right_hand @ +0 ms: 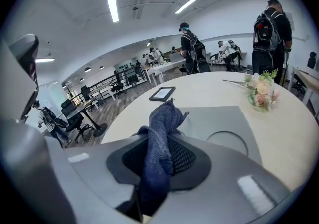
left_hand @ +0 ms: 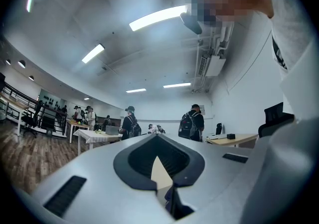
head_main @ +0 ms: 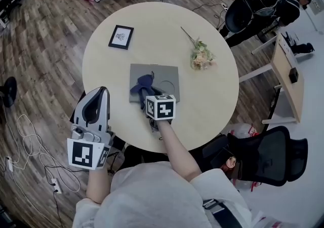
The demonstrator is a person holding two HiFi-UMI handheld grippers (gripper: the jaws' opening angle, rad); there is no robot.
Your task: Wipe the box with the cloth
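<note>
Between right gripper (right_hand: pixel 158 139) fingers (right_hand: pixel 227 178), cloth (right_hand: pixel 162 118) over box (right_hand: pixel 212 121); grip obscure from overhead.

Your left grey two-jaw gripper (head_main: pixel 98 95) tilts upward at your side, jaws together on nothing. Your right grey two-jaw gripper (head_main: pixel 150 91), forearm extended, pinches a dark blue knitted cloth (right_hand: pixel 160 123).
</note>
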